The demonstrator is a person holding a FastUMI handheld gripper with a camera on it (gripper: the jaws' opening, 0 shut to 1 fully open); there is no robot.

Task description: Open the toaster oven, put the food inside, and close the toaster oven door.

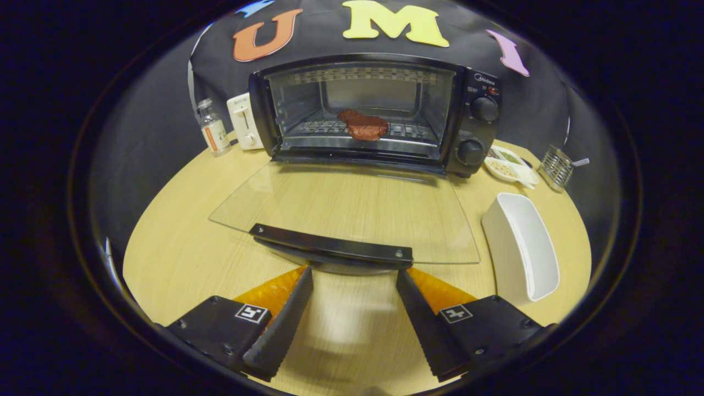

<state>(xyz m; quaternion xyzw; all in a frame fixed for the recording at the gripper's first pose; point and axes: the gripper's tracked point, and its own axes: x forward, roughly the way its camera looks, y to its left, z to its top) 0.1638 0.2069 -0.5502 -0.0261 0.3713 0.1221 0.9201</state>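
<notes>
Right now the toaster oven (pixel 379 110) stands at the back of the round wooden table (pixel 181 247), its glass door (pixel 352 209) swung all the way down and lying flat toward the gripper. The door's front edge, with its dark handle (pixel 330 247), reaches to just ahead of the fingertips, and bare tabletop runs along both sides of the glass. To the right of the door a white rectangular tray (pixel 522 247) sits close to the table's edge; behind it, beside the oven's knobs, are a divided dish of seeds (pixel 509 164) and a small wire rack (pixel 556 166). On the oven's left stand a small bottle (pixel 213 127) and a white toaster (pixel 245 121).

The food (pixel 362 125), a reddish-brown piece of meat, lies on the rack inside the oven, near the front.

The gripper (pixel 352 283) hovers low over the table with its fingers spread wide apart, holding nothing and touching nothing; the handle sits just beyond the gap between them.
</notes>
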